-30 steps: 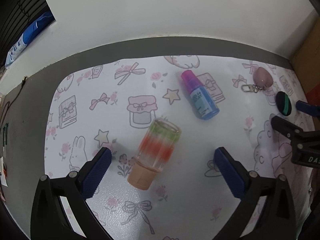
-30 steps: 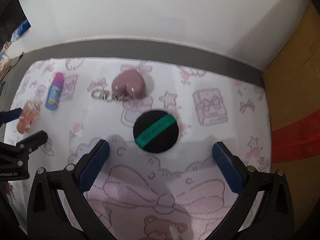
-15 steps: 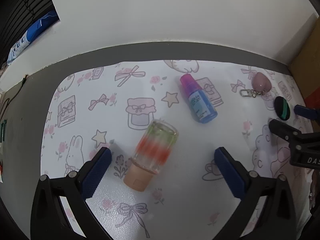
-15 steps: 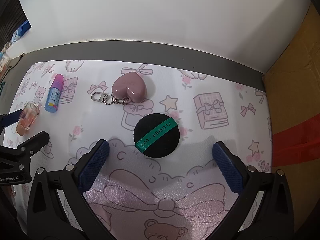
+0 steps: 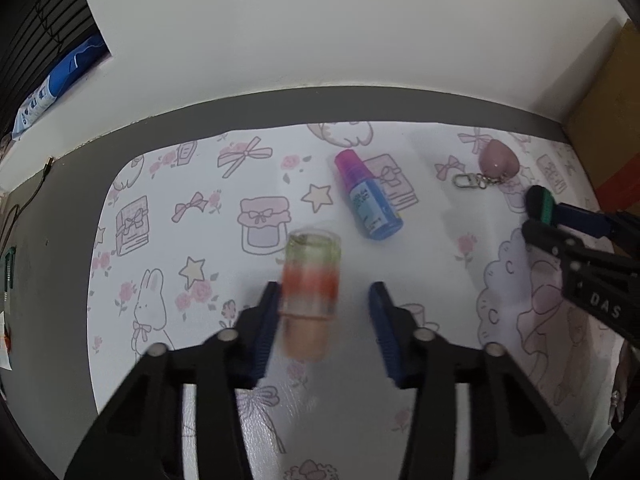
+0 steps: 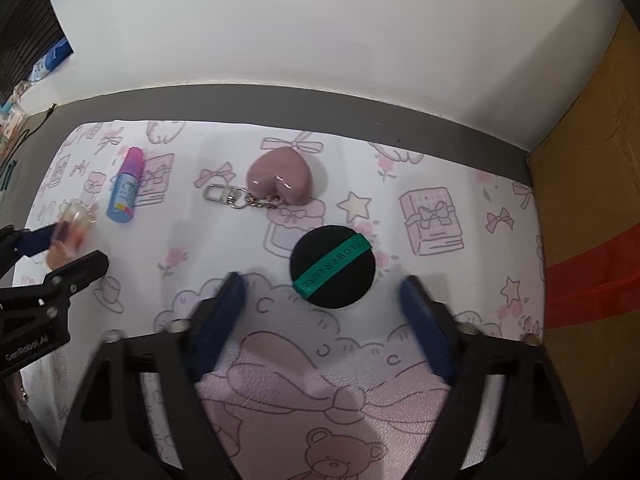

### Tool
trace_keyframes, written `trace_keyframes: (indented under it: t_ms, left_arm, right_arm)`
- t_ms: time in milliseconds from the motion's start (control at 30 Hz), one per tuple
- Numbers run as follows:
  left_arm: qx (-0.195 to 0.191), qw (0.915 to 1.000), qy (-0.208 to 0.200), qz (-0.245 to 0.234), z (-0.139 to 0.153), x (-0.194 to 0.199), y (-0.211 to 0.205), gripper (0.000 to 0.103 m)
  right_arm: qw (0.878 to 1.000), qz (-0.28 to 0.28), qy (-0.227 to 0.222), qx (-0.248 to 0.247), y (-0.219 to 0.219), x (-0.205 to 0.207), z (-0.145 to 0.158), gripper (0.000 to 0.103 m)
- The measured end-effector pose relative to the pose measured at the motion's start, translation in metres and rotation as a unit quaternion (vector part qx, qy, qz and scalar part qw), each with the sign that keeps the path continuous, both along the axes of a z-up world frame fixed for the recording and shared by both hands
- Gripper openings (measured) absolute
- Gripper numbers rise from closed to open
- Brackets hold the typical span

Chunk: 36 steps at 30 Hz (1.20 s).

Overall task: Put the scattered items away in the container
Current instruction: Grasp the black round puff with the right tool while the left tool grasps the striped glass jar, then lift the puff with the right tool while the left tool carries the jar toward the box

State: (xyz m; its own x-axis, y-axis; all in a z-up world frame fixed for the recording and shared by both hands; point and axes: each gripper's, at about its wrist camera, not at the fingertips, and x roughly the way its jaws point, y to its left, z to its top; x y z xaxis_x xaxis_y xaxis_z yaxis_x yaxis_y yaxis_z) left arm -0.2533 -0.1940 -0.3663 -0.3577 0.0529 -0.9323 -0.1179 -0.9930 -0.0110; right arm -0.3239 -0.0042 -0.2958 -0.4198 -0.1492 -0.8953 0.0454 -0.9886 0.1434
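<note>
A clear bottle with red and green bands and a peach cap lies on the patterned mat between the jaws of my left gripper. The jaws are partly closed: the left pad is at the bottle, the right pad stands a little apart. A blue bottle with a purple cap lies beyond. My right gripper is open just in front of a black round puff with a green band. A pink heart keychain lies behind the puff. No container shows in either view.
The pink patterned mat covers a grey table against a white wall. A brown cardboard box with red tape stands at the right edge. The other gripper reaches in at the side of each view.
My left gripper's jaws have narrowed from wide open around the banded bottle, which has turned straighter. My right gripper's jaws have narrowed somewhat and moved closer to the puff.
</note>
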Motion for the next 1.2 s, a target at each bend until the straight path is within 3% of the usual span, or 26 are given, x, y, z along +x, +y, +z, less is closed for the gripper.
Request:
trace_keyframes:
  t_ms: [67,400,800,967,1067,1133,1200]
  left_arm:
    - [0.004,0.9999,-0.011,-0.003,0.002,0.000,0.002,0.028]
    - [-0.007,0.9999,-0.009,-0.008,0.001,0.011,-0.010,0.028]
    - [-0.030,0.9995,0.003,-0.007,0.010,0.008,-0.003,0.028]
    - [-0.033,0.9994,0.013,-0.002,0.029,0.004,-0.015,0.028]
    - [-0.034,0.9992,0.022,-0.001,0.048,0.022,-0.033,0.028]
    - [-0.033,0.9991,0.027,-0.001,0.057,0.025,-0.024,0.028]
    - [-0.032,0.9990,0.032,0.000,0.051,0.024,0.018,0.028]
  right_arm:
    - [1.000,0.001,0.000,0.002,-0.001,0.001,0.003,0.040]
    - [1.000,-0.001,0.000,-0.001,0.002,0.003,0.005,0.033]
    - [1.000,0.000,-0.005,-0.014,0.010,0.009,0.014,0.031]
    - [1.000,-0.005,0.004,-0.009,0.013,0.024,0.030,0.031]
    - [1.000,-0.011,0.010,-0.002,0.018,0.013,0.030,0.031]
    - [1.000,-0.014,0.016,-0.001,0.018,0.017,0.039,0.031]
    - [1.000,-0.015,0.023,0.000,0.022,0.022,0.050,0.031]
